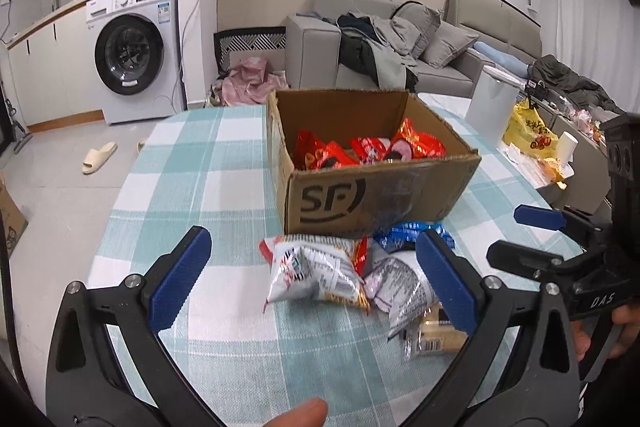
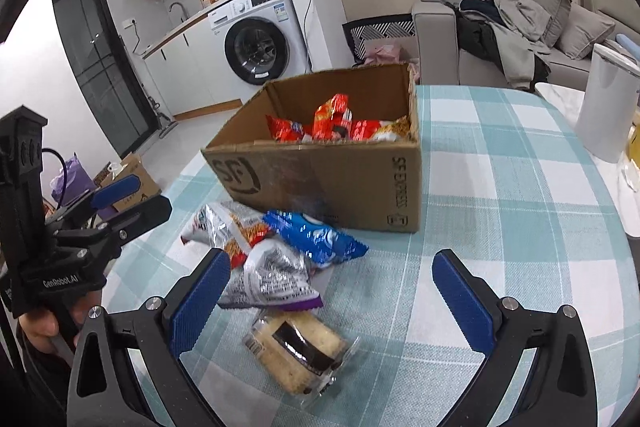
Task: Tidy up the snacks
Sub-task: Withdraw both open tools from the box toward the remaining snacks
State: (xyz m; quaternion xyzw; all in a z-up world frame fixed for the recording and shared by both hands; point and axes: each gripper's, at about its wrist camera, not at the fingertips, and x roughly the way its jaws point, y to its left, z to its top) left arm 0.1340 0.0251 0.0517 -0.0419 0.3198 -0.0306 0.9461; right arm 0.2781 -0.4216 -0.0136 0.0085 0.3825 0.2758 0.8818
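Note:
A cardboard SF box (image 1: 372, 199) (image 2: 340, 183) stands on the checked table and holds several red snack packs (image 1: 368, 149) (image 2: 336, 125). In front of it lie loose snacks: a silver and red pack (image 1: 316, 271) (image 2: 228, 227), a blue pack (image 1: 408, 233) (image 2: 316, 235), a silver and purple pack (image 1: 400, 287) (image 2: 272, 279) and a clear-wrapped cake (image 2: 298, 351) (image 1: 432, 339). My left gripper (image 1: 316, 283) is open around the silver and red pack, above the table. My right gripper (image 2: 334, 301) is open over the cake and also shows in the left wrist view (image 1: 532, 239).
A white bin (image 1: 492, 107) (image 2: 606, 107) stands at the table's right side beside a yellow bag (image 1: 528, 131). A sofa (image 1: 400, 51) with clothes and a washing machine (image 1: 136, 51) are behind. The table edge (image 1: 120, 195) drops to the floor at left.

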